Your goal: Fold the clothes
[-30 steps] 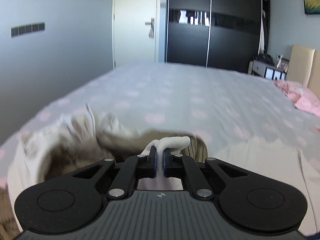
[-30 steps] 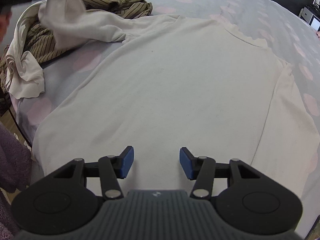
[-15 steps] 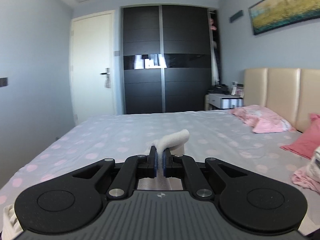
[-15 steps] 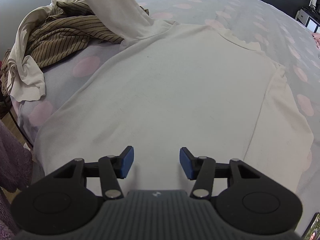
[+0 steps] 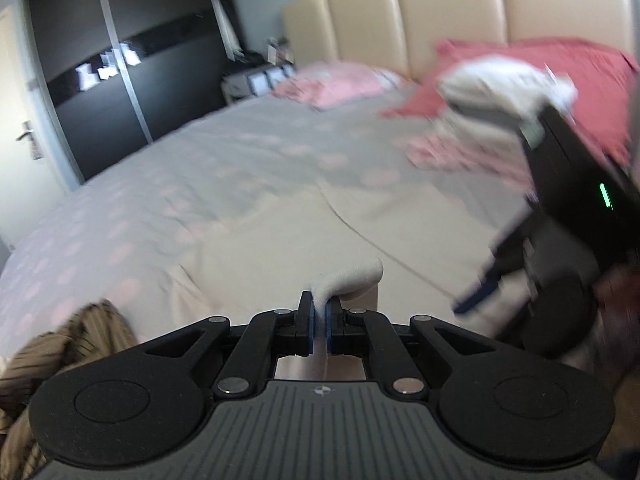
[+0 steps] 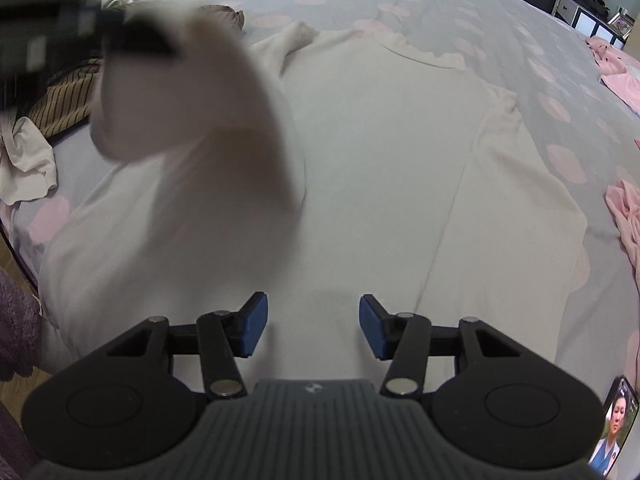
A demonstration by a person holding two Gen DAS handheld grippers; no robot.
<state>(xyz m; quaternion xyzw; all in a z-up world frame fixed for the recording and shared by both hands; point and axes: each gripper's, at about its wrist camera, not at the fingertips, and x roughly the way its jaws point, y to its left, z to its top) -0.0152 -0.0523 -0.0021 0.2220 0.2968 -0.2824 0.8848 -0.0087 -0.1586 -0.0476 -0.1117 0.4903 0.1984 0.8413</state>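
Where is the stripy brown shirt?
In the right wrist view, the crumpled brown striped shirt lies at far left on the bed, beside the spread cream top.

A black wardrobe (image 5: 120, 92) stands beyond the bed (image 5: 200, 168); a beige headboard (image 5: 440, 16) backs it; a phone (image 6: 614, 428) lies at its edge.

Left hand-held gripper (image 5: 319, 316) pinching cream sleeve (image 5: 348, 278), grey dotted bed (image 5: 240, 152), blurred

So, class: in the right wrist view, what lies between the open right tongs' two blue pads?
Only the flat body of the cream long-sleeved shirt, spread on the bed; nothing is gripped by the right tongs. The right wrist view shows this.
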